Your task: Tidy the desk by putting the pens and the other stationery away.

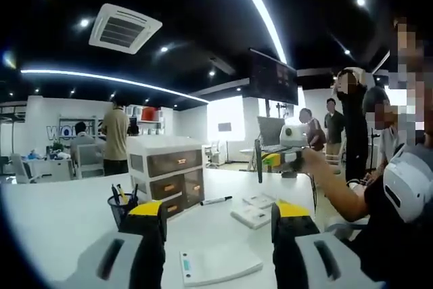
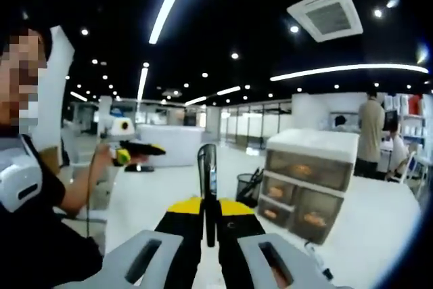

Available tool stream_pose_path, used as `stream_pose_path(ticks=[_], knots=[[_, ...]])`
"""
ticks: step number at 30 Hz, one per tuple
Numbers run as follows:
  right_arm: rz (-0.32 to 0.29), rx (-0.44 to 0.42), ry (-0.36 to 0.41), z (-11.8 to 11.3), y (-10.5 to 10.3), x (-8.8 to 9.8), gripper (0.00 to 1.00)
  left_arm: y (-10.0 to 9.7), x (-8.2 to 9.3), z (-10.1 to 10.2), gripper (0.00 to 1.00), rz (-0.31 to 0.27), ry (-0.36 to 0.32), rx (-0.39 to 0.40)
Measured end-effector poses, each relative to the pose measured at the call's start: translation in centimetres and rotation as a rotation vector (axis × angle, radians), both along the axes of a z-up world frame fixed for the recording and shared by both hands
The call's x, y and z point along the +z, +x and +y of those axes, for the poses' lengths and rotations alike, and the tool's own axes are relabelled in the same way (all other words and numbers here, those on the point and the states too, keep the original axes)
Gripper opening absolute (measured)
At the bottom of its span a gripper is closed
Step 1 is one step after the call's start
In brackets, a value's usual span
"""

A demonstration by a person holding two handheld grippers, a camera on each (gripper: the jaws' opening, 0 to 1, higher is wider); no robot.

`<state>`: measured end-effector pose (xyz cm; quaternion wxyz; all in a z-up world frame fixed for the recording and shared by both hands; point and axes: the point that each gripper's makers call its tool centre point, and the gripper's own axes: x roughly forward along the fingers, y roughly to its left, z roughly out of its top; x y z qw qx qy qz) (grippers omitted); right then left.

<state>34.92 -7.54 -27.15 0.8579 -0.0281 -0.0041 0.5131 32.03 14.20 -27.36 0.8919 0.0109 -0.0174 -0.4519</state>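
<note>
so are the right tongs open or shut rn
Shut: in the right gripper view the right tongs clamp a dark pen, which stands up between the yellow-tipped jaws with no gap either side.

Partly legible large white lettering, apparently beginning "WO", on the far white wall [image 1: 59, 131] behind the seated and standing people; the remainder is hidden. No other text is readable.

Black marker [image 1: 216, 200] lies flat on white table [image 1: 61, 214] beside drawer unit [image 1: 166, 174]. Mesh pen cup [image 1: 123, 208] upright, pens inside. Dark pen [image 2: 208, 181] upright, clamped in right tool [image 2: 211, 225].
</note>
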Motion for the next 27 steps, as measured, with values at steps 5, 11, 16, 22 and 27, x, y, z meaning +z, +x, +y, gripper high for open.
stream_pose_path(ticks=[5,11,16,22,27], knots=[[0.016,-0.012,0.019,-0.5,0.3,-0.7,0.05,-0.1,-0.3,-0.1,0.62,0.006,0.003,0.001],[0.029,-0.011,0.023,-0.6,0.4,-0.7,0.05,-0.3,0.0,0.2,0.62,-0.002,0.000,0.009],[0.025,-0.020,0.025,-0.8,0.6,-0.6,0.05,-0.5,0.2,0.1,0.62,-0.006,-0.002,0.008],[0.016,-0.025,0.048,-1.1,0.2,0.0,0.05,-0.5,0.1,0.0,0.62,-0.006,0.002,0.010],[0.023,-0.028,0.052,-1.2,0.5,-0.2,0.05,-0.4,0.2,0.2,0.62,-0.008,0.000,0.014]])
